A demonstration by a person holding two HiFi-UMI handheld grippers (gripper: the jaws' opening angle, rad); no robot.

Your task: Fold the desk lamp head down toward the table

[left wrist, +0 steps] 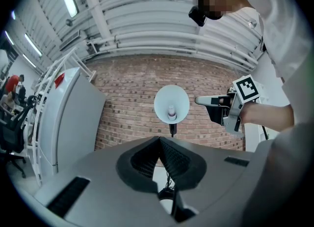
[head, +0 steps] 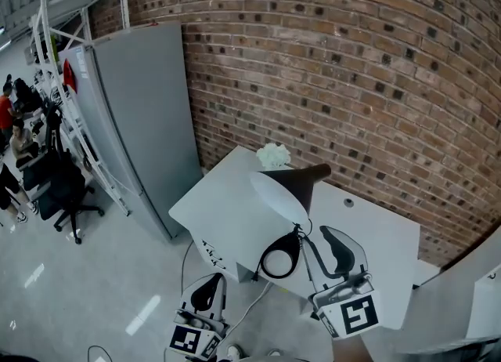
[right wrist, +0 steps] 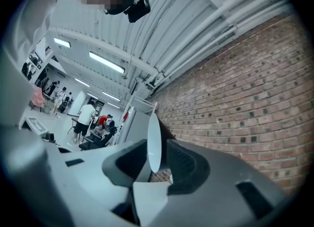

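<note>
Approach step, nothing folded yet: the desk lamp head (head: 283, 186) stands raised above the white table (head: 223, 223); the right gripper (head: 333, 241) is just beside it, jaws apart, the head's rim edge-on in line between them; the left gripper (head: 207, 290) hangs low, jaws together, empty. Next, I judge — close on the rim, then press it down.

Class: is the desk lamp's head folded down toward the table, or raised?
Raised, not folded. The lamp head stands high above the table, and its opening faces out sideways, not down at the tabletop.
</note>
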